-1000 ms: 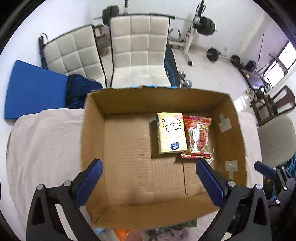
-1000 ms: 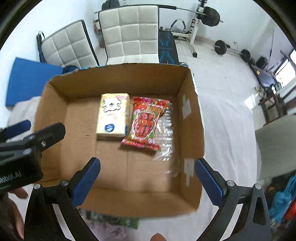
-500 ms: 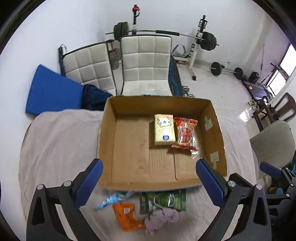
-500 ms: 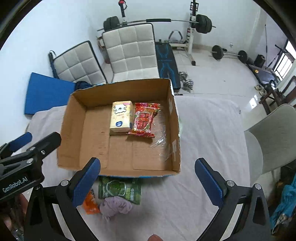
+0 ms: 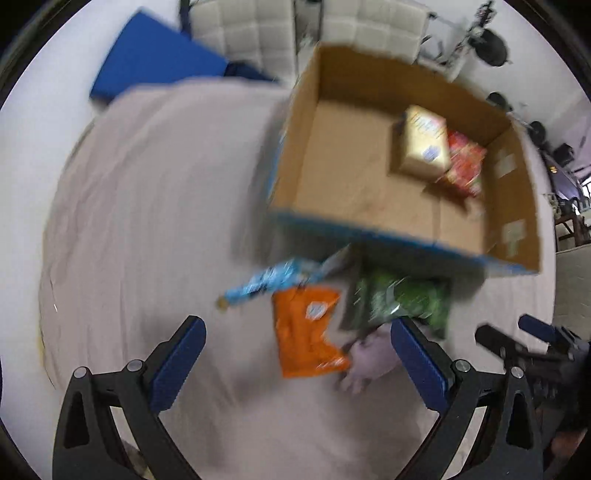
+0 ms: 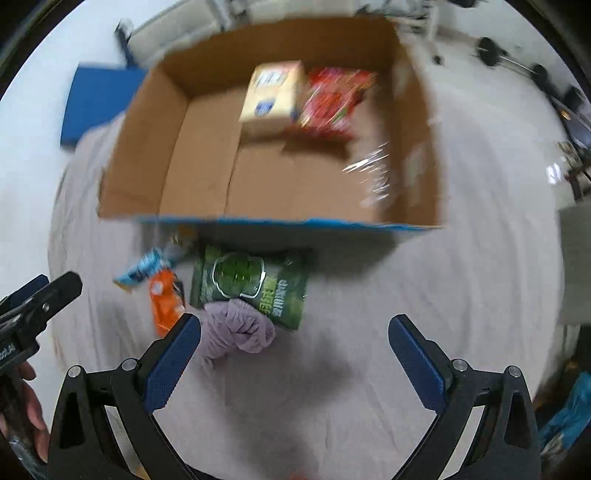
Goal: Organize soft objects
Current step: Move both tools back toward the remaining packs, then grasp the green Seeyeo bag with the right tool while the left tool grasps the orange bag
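Note:
An open cardboard box holds a yellow tissue pack and a red snack bag. In front of it on the cloth lie a light-blue packet, an orange packet, a green snack bag and a crumpled lilac cloth. My left gripper is open and empty just before the orange packet. My right gripper is open and empty, its left finger beside the lilac cloth.
The table wears a pale cloth. White padded chairs and a blue mat stand behind it. Weights lie on the far floor. A grey chair is at right.
Both grippers have pulled back from over the box and dropped lower toward the loose packets in front of it. Both views are now motion-blurred. The jaws stay open.

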Tool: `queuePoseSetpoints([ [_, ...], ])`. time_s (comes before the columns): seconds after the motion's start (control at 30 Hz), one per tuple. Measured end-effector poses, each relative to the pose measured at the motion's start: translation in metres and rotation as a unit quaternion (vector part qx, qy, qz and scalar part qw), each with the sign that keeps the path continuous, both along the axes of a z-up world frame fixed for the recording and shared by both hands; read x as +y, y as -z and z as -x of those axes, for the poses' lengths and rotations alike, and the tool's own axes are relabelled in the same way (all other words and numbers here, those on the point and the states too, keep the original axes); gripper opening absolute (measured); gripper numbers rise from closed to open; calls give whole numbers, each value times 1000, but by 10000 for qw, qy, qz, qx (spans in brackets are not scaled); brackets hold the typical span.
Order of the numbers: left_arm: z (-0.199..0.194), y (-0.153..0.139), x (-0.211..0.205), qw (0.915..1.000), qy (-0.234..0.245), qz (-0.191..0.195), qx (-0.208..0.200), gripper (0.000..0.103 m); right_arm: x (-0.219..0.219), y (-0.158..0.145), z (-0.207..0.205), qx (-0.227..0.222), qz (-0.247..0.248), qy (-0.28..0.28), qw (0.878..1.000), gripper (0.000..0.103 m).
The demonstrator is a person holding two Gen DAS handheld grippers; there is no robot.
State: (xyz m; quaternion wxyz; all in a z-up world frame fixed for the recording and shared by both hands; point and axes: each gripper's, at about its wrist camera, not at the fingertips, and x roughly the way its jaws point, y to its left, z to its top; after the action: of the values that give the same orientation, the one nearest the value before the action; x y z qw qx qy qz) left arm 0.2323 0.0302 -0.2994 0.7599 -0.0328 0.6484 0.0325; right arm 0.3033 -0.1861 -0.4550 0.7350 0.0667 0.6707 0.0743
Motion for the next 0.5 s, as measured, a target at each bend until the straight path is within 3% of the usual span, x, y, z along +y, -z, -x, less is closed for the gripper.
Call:
queuePoseSetpoints([
  [0.1, 7, 26, 14, 9996, -87, -35, 271, 103, 7, 44, -10, 460, -137, 61, 9988, 98],
  [0.17, 11, 38, 22, 9991, -170, -55, 383, 103, 9, 72, -14, 744, -360, 182, 9964, 85],
  [0.23, 12, 50, 29, 9984, -241, 25, 503, 103, 14, 100, -16, 949, -713, 247, 9926, 61],
  [0.3, 12, 64, 33, 9975, -286, 100, 639, 103, 18, 107, -11, 694, -808, 326, 9938, 59],
  [0.37, 12, 76, 35, 9968, -274, 125, 736, 103, 27, 106, -4, 598, -829, 182, 9946, 40],
  [0.5, 11, 99, 36, 9952, -286, 154, 922, 103, 55, 96, 19, 977, -1137, -443, 9877, 38],
])
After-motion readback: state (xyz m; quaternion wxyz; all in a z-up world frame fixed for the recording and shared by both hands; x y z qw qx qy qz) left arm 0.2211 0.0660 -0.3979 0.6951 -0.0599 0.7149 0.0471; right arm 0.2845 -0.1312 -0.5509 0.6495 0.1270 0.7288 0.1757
